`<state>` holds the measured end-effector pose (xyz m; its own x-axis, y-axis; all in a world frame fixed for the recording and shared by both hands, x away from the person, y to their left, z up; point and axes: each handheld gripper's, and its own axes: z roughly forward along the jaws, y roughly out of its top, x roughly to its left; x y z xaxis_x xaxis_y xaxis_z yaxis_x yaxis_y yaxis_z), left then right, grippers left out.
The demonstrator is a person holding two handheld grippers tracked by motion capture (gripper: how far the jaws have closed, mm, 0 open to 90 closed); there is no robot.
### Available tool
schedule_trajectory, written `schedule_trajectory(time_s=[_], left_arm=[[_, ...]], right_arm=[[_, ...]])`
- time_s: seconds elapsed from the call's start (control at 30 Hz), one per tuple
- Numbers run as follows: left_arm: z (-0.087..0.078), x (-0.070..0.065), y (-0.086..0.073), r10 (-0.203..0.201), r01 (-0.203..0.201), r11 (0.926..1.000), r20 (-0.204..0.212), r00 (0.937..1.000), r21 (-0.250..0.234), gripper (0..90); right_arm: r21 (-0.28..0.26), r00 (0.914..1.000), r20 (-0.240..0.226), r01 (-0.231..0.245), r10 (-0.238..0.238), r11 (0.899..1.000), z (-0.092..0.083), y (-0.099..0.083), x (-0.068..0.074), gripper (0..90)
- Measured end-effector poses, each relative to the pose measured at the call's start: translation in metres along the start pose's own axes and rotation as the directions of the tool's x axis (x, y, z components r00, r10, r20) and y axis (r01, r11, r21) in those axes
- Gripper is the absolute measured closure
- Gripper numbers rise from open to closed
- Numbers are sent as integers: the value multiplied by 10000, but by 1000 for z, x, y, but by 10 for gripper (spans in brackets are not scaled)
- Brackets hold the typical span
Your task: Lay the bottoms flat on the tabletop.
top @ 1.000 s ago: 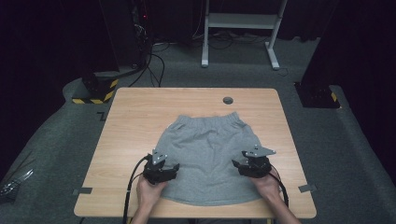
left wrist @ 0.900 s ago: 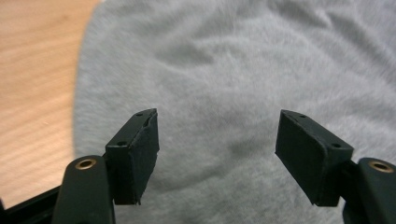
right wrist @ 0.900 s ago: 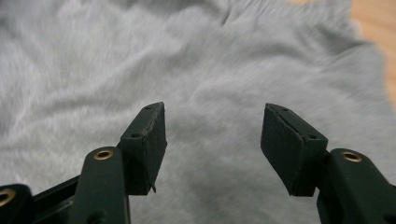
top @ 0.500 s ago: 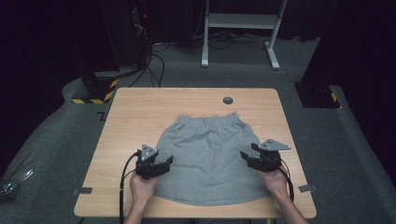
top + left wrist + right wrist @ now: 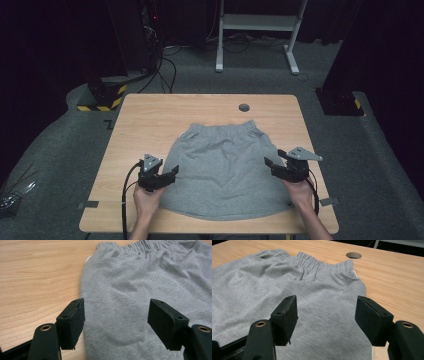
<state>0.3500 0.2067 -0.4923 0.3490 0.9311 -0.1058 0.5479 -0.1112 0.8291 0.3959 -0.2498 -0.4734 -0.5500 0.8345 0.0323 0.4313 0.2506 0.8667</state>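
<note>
A grey pair of shorts (image 5: 227, 165) lies flat on the wooden table (image 5: 150, 120), its elastic waistband (image 5: 222, 131) at the far end. My left gripper (image 5: 171, 173) hovers at the garment's left edge, open, with the cloth (image 5: 130, 290) below and nothing between its pads (image 5: 116, 320). At the right edge my right gripper (image 5: 270, 167) is open too. Its jaws have just been opening, and the grey cloth (image 5: 324, 300) lies under them untouched (image 5: 327, 317). A hand holds each gripper from the near side.
A round cable hole (image 5: 244, 107) sits in the table just beyond the waistband, also in the right gripper view (image 5: 353, 255). Grey tape strips (image 5: 88, 204) mark the front corners. Behind the table stand a white desk frame (image 5: 260, 30) and dark equipment with a striped base (image 5: 102, 97).
Both grippers have moved apart, from over the lower part of the shorts out to its left and right edges, and risen slightly. The shorts stay flat.
</note>
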Motion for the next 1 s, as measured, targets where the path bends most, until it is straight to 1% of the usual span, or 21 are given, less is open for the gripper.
schedule_trajectory(time_s=[0.03, 0.07, 0.17, 0.2, 0.27, 0.37, 0.47, 0.5, 0.53, 0.57, 0.6, 0.67, 0.7, 0.73, 0.8, 0.83, 0.87, 0.93, 1.0], left_arm=[[-1, 1, 0, -28, 28, 10000, 4, 10000, 5, 303], [-1, 3, 0, -117, 117, 9999, 11, 9999, -117, 302], [-3, 8, -2, -423, 424, 9990, 86, 9991, -156, 295], [-4, 9, -3, -444, 445, 9989, 48, 9990, -154, 292], [-4, 10, -3, -439, 440, 9989, 34, 9990, -137, 292], [-6, 16, -6, -545, 544, 9985, -98, 9985, -105, 292], [-7, 19, -8, -616, 613, 9980, -209, 9979, -126, 292], [-7, 22, -9, -742, 739, 9972, -342, 9967, -99, 292], [-7, 22, -9, -742, 739, 9972, -342, 9967, -99, 291], [-7, 23, -10, -702, 703, 9975, -563, 9959, -2, 293], [-7, 23, -10, -702, 703, 9975, -563, 9959, -2, 296], [-6, 26, -12, -699, 706, 9975, -722, 9949, 70, 298], [-6, 29, -14, -932, 942, 9955, -782, 9926, 87, 299], [-7, 31, -15, -1010, 1020, 9948, -823, 9915, 82, 299], [-7, 34, -16, -1064, 1076, 9942, -882, 9904, 81, 300], [-7, 38, -18, -1265, 1277, 9918, -975, 9872, 64, 300], [-7, 40, -19, -1350, 1366, 9906, -1022, 9856, 83, 300], [-7, 42, -20, -1391, 1412, 9899, -1076, 9844, 115, 301], [-7, 46, -22, -1429, 1459, 9892, -1198, 9825, 165, 301]], right_arm=[[-2, 10000, 42, -69, 69, 10000, -1, 0, -2, 341], [-30, 9999, 74, -92, 93, 10000, -2, -1, -3, 340], [-185, 9995, 125, -298, 301, 9994, -6, -2, -7, 337], [-245, 9991, 127, -411, 414, 9989, -7, -2, -8, 334], [-275, 9989, 150, -440, 444, 9987, -8, -3, -10, 332], [-306, 9968, 320, -721, 731, 9969, -11, -7, -17, 328], [-302, 9958, 436, -798, 811, 9964, -12, -8, -21, 328], [-367, 9943, 535, -907, 925, 9952, -14, -10, -24, 328], [-367, 9943, 535, -907, 925, 9952, -14, -10, -24, 328], [-450, 9926, 611, -1027, 1053, 9937, -16, -12, -27, 329], [-450, 9926, 611, -1027, 1053, 9937, -16, -12, -27, 329], [-439, 9891, 788, -1209, 1241, 9917, -18, -14, -30, 330], [-396, 9860, 928, -1353, 1385, 9900, -18, -17, -34, 332], [-353, 9839, 1008, -1444, 1473, 9889, -18, -18, -36, 333], [-293, 9832, 1097, -1437, 1461, 9892, -18, -19, -38, 334], [-249, 9794, 1254, -1563, 1582, 9874, -18, -22, -41, 336], [-222, 9774, 1313, -1639, 1654, 9862, -18, -24, -43, 338], [-128, 9728, 1437, -1818, 1818, 9832, -17, -27, -46, 341], [-96, 9714, 1503, -1846, 1840, 9828, -17, -29, -48, 342]])
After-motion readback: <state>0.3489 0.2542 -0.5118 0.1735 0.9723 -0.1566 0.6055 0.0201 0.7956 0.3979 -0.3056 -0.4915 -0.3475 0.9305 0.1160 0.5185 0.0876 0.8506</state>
